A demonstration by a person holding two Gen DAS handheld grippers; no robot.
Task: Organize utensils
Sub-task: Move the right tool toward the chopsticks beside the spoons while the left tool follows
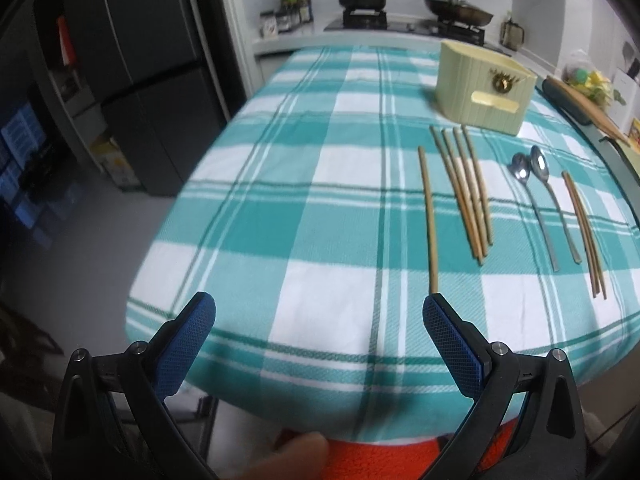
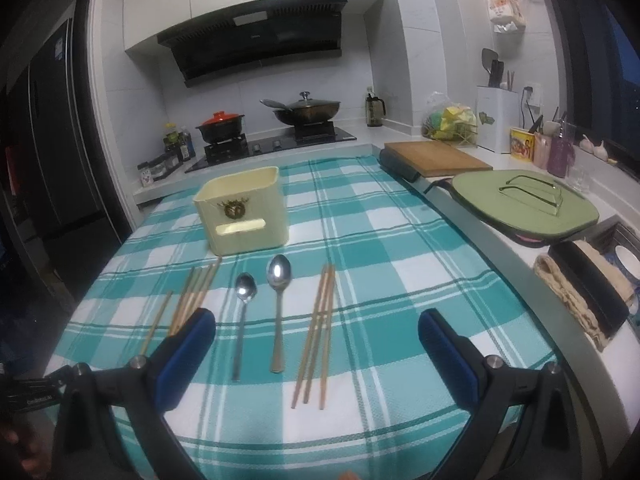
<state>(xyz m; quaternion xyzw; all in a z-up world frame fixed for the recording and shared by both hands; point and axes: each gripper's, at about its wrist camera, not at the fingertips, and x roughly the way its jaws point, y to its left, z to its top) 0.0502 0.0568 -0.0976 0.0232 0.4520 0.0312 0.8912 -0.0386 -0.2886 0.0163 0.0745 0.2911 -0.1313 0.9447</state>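
Hovering over the near edge of the checked teal-and-white tablecloth (image 2: 400,240) that is covering the worktop, the right gripper (image 2: 316,322) is holding its blue-padded jaws spread wide with nothing between them, and the left gripper (image 1: 319,306) is doing the same at the bottom of its own view, jaws spread and empty above the cloth's near edge. In the right wrist view the utensils are lying in a row across the middle of the frame: a lone chopstick (image 2: 157,322) at the far left, a bundle of four chopsticks (image 2: 195,296) just beside it, partly hidden behind the left jaw, then a smaller spoon (image 2: 242,324) and a larger spoon (image 2: 278,308) lying side by side with bowls pointing away, and a group of three chopsticks (image 2: 318,336) at the centre. A cream rectangular utensil holder (image 2: 242,212) is standing upright behind them, in the upper left of the centre, apart from all the utensils. In the left wrist view the same row is sitting in the right half of the frame, with the lone chopstick's near end just above the right jaw's tip. A wooden cutting board (image 2: 436,156) is resting beyond the cloth, at the upper right.
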